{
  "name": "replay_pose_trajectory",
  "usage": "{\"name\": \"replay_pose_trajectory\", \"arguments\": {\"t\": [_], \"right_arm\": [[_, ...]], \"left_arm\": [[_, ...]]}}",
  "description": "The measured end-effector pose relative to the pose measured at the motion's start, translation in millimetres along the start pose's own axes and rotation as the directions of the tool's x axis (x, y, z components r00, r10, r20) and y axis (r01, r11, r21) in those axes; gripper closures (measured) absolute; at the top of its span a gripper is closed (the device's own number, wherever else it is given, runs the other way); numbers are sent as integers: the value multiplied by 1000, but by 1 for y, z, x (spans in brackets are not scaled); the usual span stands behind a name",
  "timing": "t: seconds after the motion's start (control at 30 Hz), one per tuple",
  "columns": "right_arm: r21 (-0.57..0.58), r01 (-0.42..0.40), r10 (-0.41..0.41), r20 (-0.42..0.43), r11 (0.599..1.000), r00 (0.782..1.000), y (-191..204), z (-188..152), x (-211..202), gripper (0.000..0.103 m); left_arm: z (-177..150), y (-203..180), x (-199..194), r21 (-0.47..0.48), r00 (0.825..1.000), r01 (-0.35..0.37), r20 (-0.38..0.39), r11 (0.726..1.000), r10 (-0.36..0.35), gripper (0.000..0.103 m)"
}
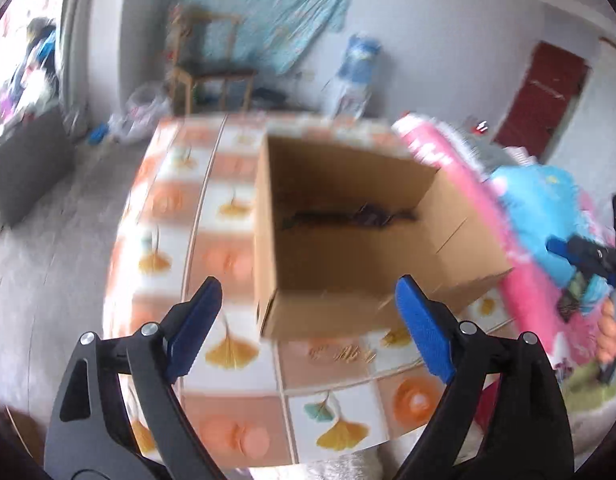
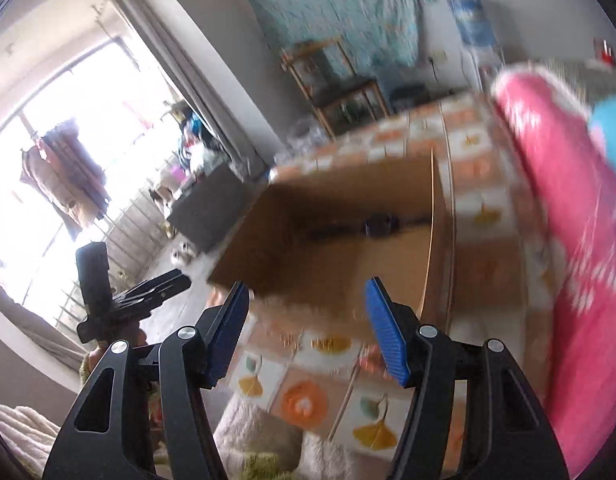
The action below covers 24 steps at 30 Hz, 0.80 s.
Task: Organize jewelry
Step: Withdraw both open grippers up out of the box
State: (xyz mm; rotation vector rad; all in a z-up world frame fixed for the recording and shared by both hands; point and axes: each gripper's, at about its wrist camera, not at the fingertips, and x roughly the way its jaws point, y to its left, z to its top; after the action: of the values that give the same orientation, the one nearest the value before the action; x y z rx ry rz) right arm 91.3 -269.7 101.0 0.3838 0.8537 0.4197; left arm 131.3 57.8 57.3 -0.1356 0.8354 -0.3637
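Observation:
An open brown cardboard box (image 1: 308,280) stands on a table covered with an orange-and-white leaf-pattern cloth (image 1: 228,408). Dark jewelry (image 1: 359,216) lies blurred on the box floor; it also shows in the right wrist view (image 2: 371,226) inside the box (image 2: 327,280). My left gripper (image 1: 308,324) is open and empty, just in front of the box's near corner. My right gripper (image 2: 308,320) is open and empty, in front of the box's near wall. Each gripper shows in the other's view: the right one (image 1: 587,258), the left one (image 2: 148,292).
A pink and blue bundle of fabric (image 1: 519,220) lies against the box's right side, also in the right wrist view (image 2: 567,240). A wooden chair (image 1: 212,64) stands beyond the table. A fluffy rug (image 2: 260,436) lies below the table's near edge. Both views are motion-blurred.

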Motion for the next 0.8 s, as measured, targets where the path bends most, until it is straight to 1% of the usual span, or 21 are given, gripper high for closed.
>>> {"name": "replay_pose_trajectory", "arguments": {"t": [0.07,0.1,0.13,0.17,0.2,0.27,0.33,0.57,0.6,0.63,0.67,0.7,0.73,0.8], "right_arm": [[35,49,-47,-63,998,997,-11,-14,24,57],[50,65,-60,-107,997,992,-18,-20,41,61],[65,73,-64,-134,995,989,-22,-24,53,63],[72,81,-69,-148,994,987,-26,-28,61,65],[79,89,-75,-156,993,985,-29,-29,68,65],[103,100,-83,-158,990,984,-36,-27,79,66],[128,98,-78,-156,987,985,-41,-24,84,66],[169,107,-86,-129,980,988,-55,-19,85,66],[166,122,-101,-127,979,987,-56,-20,81,65],[151,152,-133,-128,977,983,-56,-22,76,64],[137,184,-166,-132,973,977,-56,-25,72,55],[119,236,-219,-140,964,966,-56,-31,67,47],[107,271,-255,-145,956,956,-56,-35,63,44],[72,351,-335,-177,934,926,-57,-53,59,38]], "left_arm": [[-14,8,24,-54,999,-12,-45,998,9,20],[-17,11,31,-74,998,-7,-58,997,3,22],[-21,13,40,-88,998,-2,-69,996,-5,26],[-23,13,48,-87,997,-27,-77,996,20,28],[-24,14,54,-81,995,-51,-84,995,44,29],[-24,11,60,-58,994,-60,-91,996,55,29],[-22,10,58,-42,994,-74,-83,996,70,34],[-19,6,65,-19,995,-60,-84,998,58,34],[-20,5,65,-15,994,-61,-88,998,60,34],[-23,4,63,-6,994,-62,-95,998,61,34],[-25,3,62,0,993,-60,-100,998,60,33],[-31,2,59,9,992,-54,-112,998,55,32],[-38,1,57,15,991,-49,-122,999,50,28],[-54,-4,54,42,988,-50,-145,998,56,24]]}}
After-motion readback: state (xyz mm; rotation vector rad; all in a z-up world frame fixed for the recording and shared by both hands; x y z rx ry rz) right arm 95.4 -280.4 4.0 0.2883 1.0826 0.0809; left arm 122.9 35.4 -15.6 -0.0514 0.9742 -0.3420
